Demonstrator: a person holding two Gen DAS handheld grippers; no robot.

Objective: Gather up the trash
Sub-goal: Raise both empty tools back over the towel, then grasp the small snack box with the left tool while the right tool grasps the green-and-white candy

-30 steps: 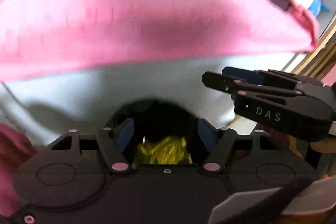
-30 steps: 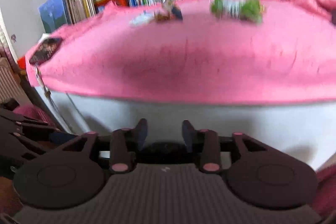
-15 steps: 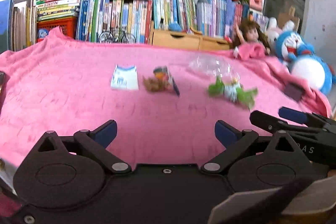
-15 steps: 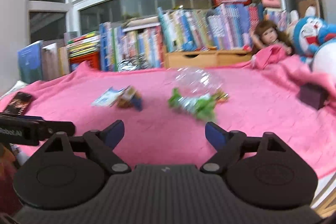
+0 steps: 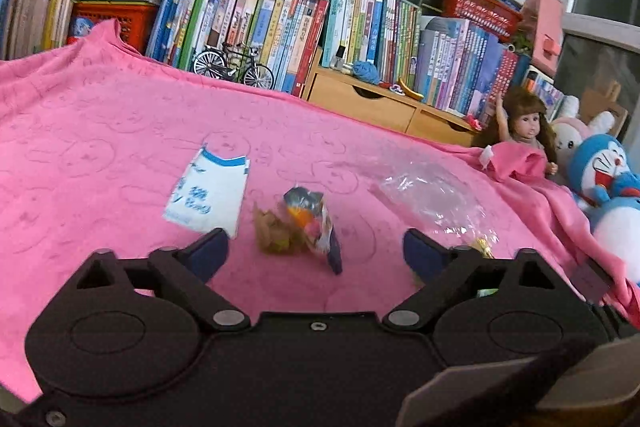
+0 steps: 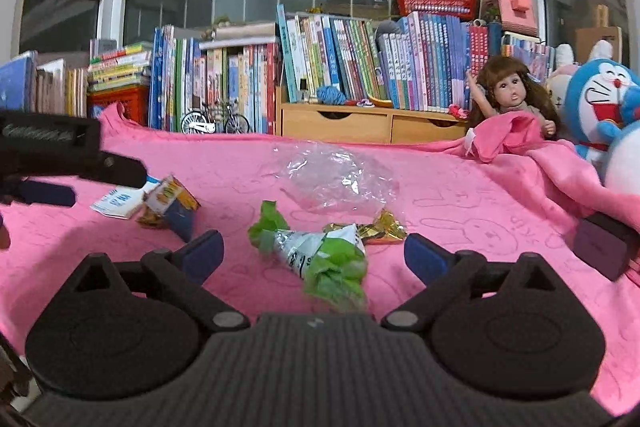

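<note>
While nothing is gripped yet:
Left gripper (image 5: 316,251): wide, closing slightly, empty; crumpled multicoloured snack wrapper (image 5: 310,219) just beyond, white-and-blue paper packet (image 5: 208,195) left of it.
Right gripper (image 6: 314,253): wide, opening, empty; crumpled green-and-silver foil wrapper (image 6: 320,259) between the tips.
Risk: light wrappers skidding on soft pink blanket (image 6: 460,211); pinching cloth; far clear plastic film (image 6: 336,181) overlooked.

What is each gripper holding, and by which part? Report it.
Nothing. The left gripper, jaws closing, and the right gripper, jaws opening, are both empty above the pink blanket.
</note>
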